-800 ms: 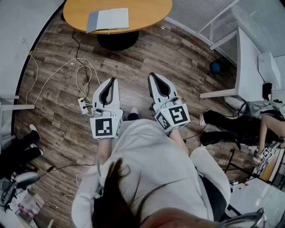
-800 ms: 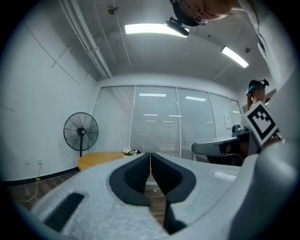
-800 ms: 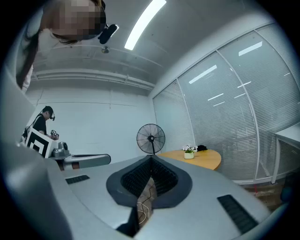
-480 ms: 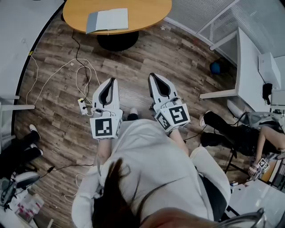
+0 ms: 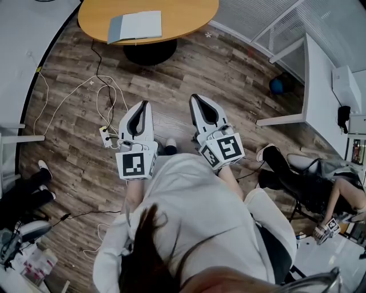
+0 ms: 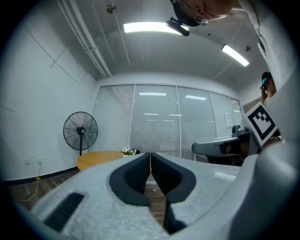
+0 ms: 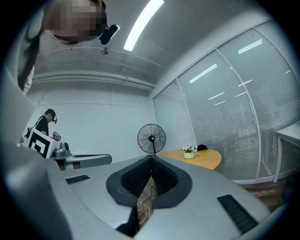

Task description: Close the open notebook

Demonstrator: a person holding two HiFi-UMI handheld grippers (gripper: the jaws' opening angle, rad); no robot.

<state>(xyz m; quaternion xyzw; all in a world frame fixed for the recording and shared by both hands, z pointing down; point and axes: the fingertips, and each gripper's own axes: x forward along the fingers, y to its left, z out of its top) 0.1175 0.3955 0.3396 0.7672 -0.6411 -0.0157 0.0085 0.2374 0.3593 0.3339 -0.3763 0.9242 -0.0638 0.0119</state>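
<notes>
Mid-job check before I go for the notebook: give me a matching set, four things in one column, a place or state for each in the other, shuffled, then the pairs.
1 notebook
2 left gripper
3 power strip
4 standing fan

A on the floor, among white cables
B upright by the white wall
C lying on the round table
D jaws shut, nothing between them

Pairs: 1-C, 2-D, 3-A, 4-B

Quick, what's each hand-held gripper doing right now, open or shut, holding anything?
Left hand-held gripper: shut, holding nothing.
Right hand-held gripper: shut, holding nothing.
</notes>
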